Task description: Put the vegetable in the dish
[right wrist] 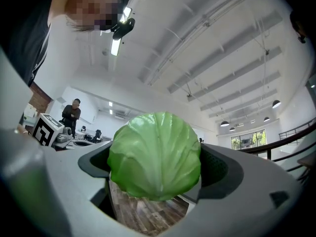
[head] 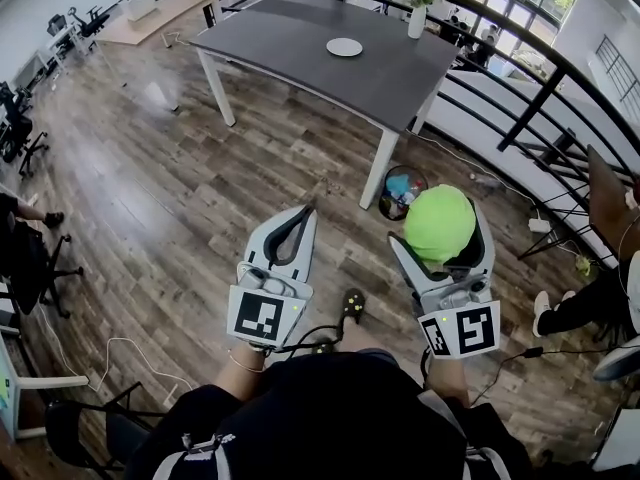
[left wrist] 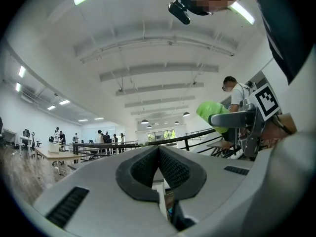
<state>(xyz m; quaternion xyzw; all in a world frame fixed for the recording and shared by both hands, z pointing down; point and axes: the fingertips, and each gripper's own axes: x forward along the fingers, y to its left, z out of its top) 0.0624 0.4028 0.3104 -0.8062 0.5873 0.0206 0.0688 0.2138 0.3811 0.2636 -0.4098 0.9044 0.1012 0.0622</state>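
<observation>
A round green cabbage (head: 438, 222) sits clamped between the jaws of my right gripper (head: 440, 230), held over the wooden floor; in the right gripper view the cabbage (right wrist: 155, 156) fills the space between the jaws. My left gripper (head: 295, 230) is beside it to the left, shut, with its dark pads (left wrist: 173, 168) meeting at the tips and nothing between them. A small white dish (head: 344, 47) lies on the grey table (head: 300, 43) farther ahead. From the left gripper view the cabbage (left wrist: 212, 111) shows at the right.
A waste bin (head: 401, 190) stands by the table's near leg. A black railing (head: 520, 98) curves along the right. A white vase with flowers (head: 417, 16) stands at the table's far end. Office chairs (head: 30, 258) and cables lie at left; a seated person's legs (head: 590, 298) at right.
</observation>
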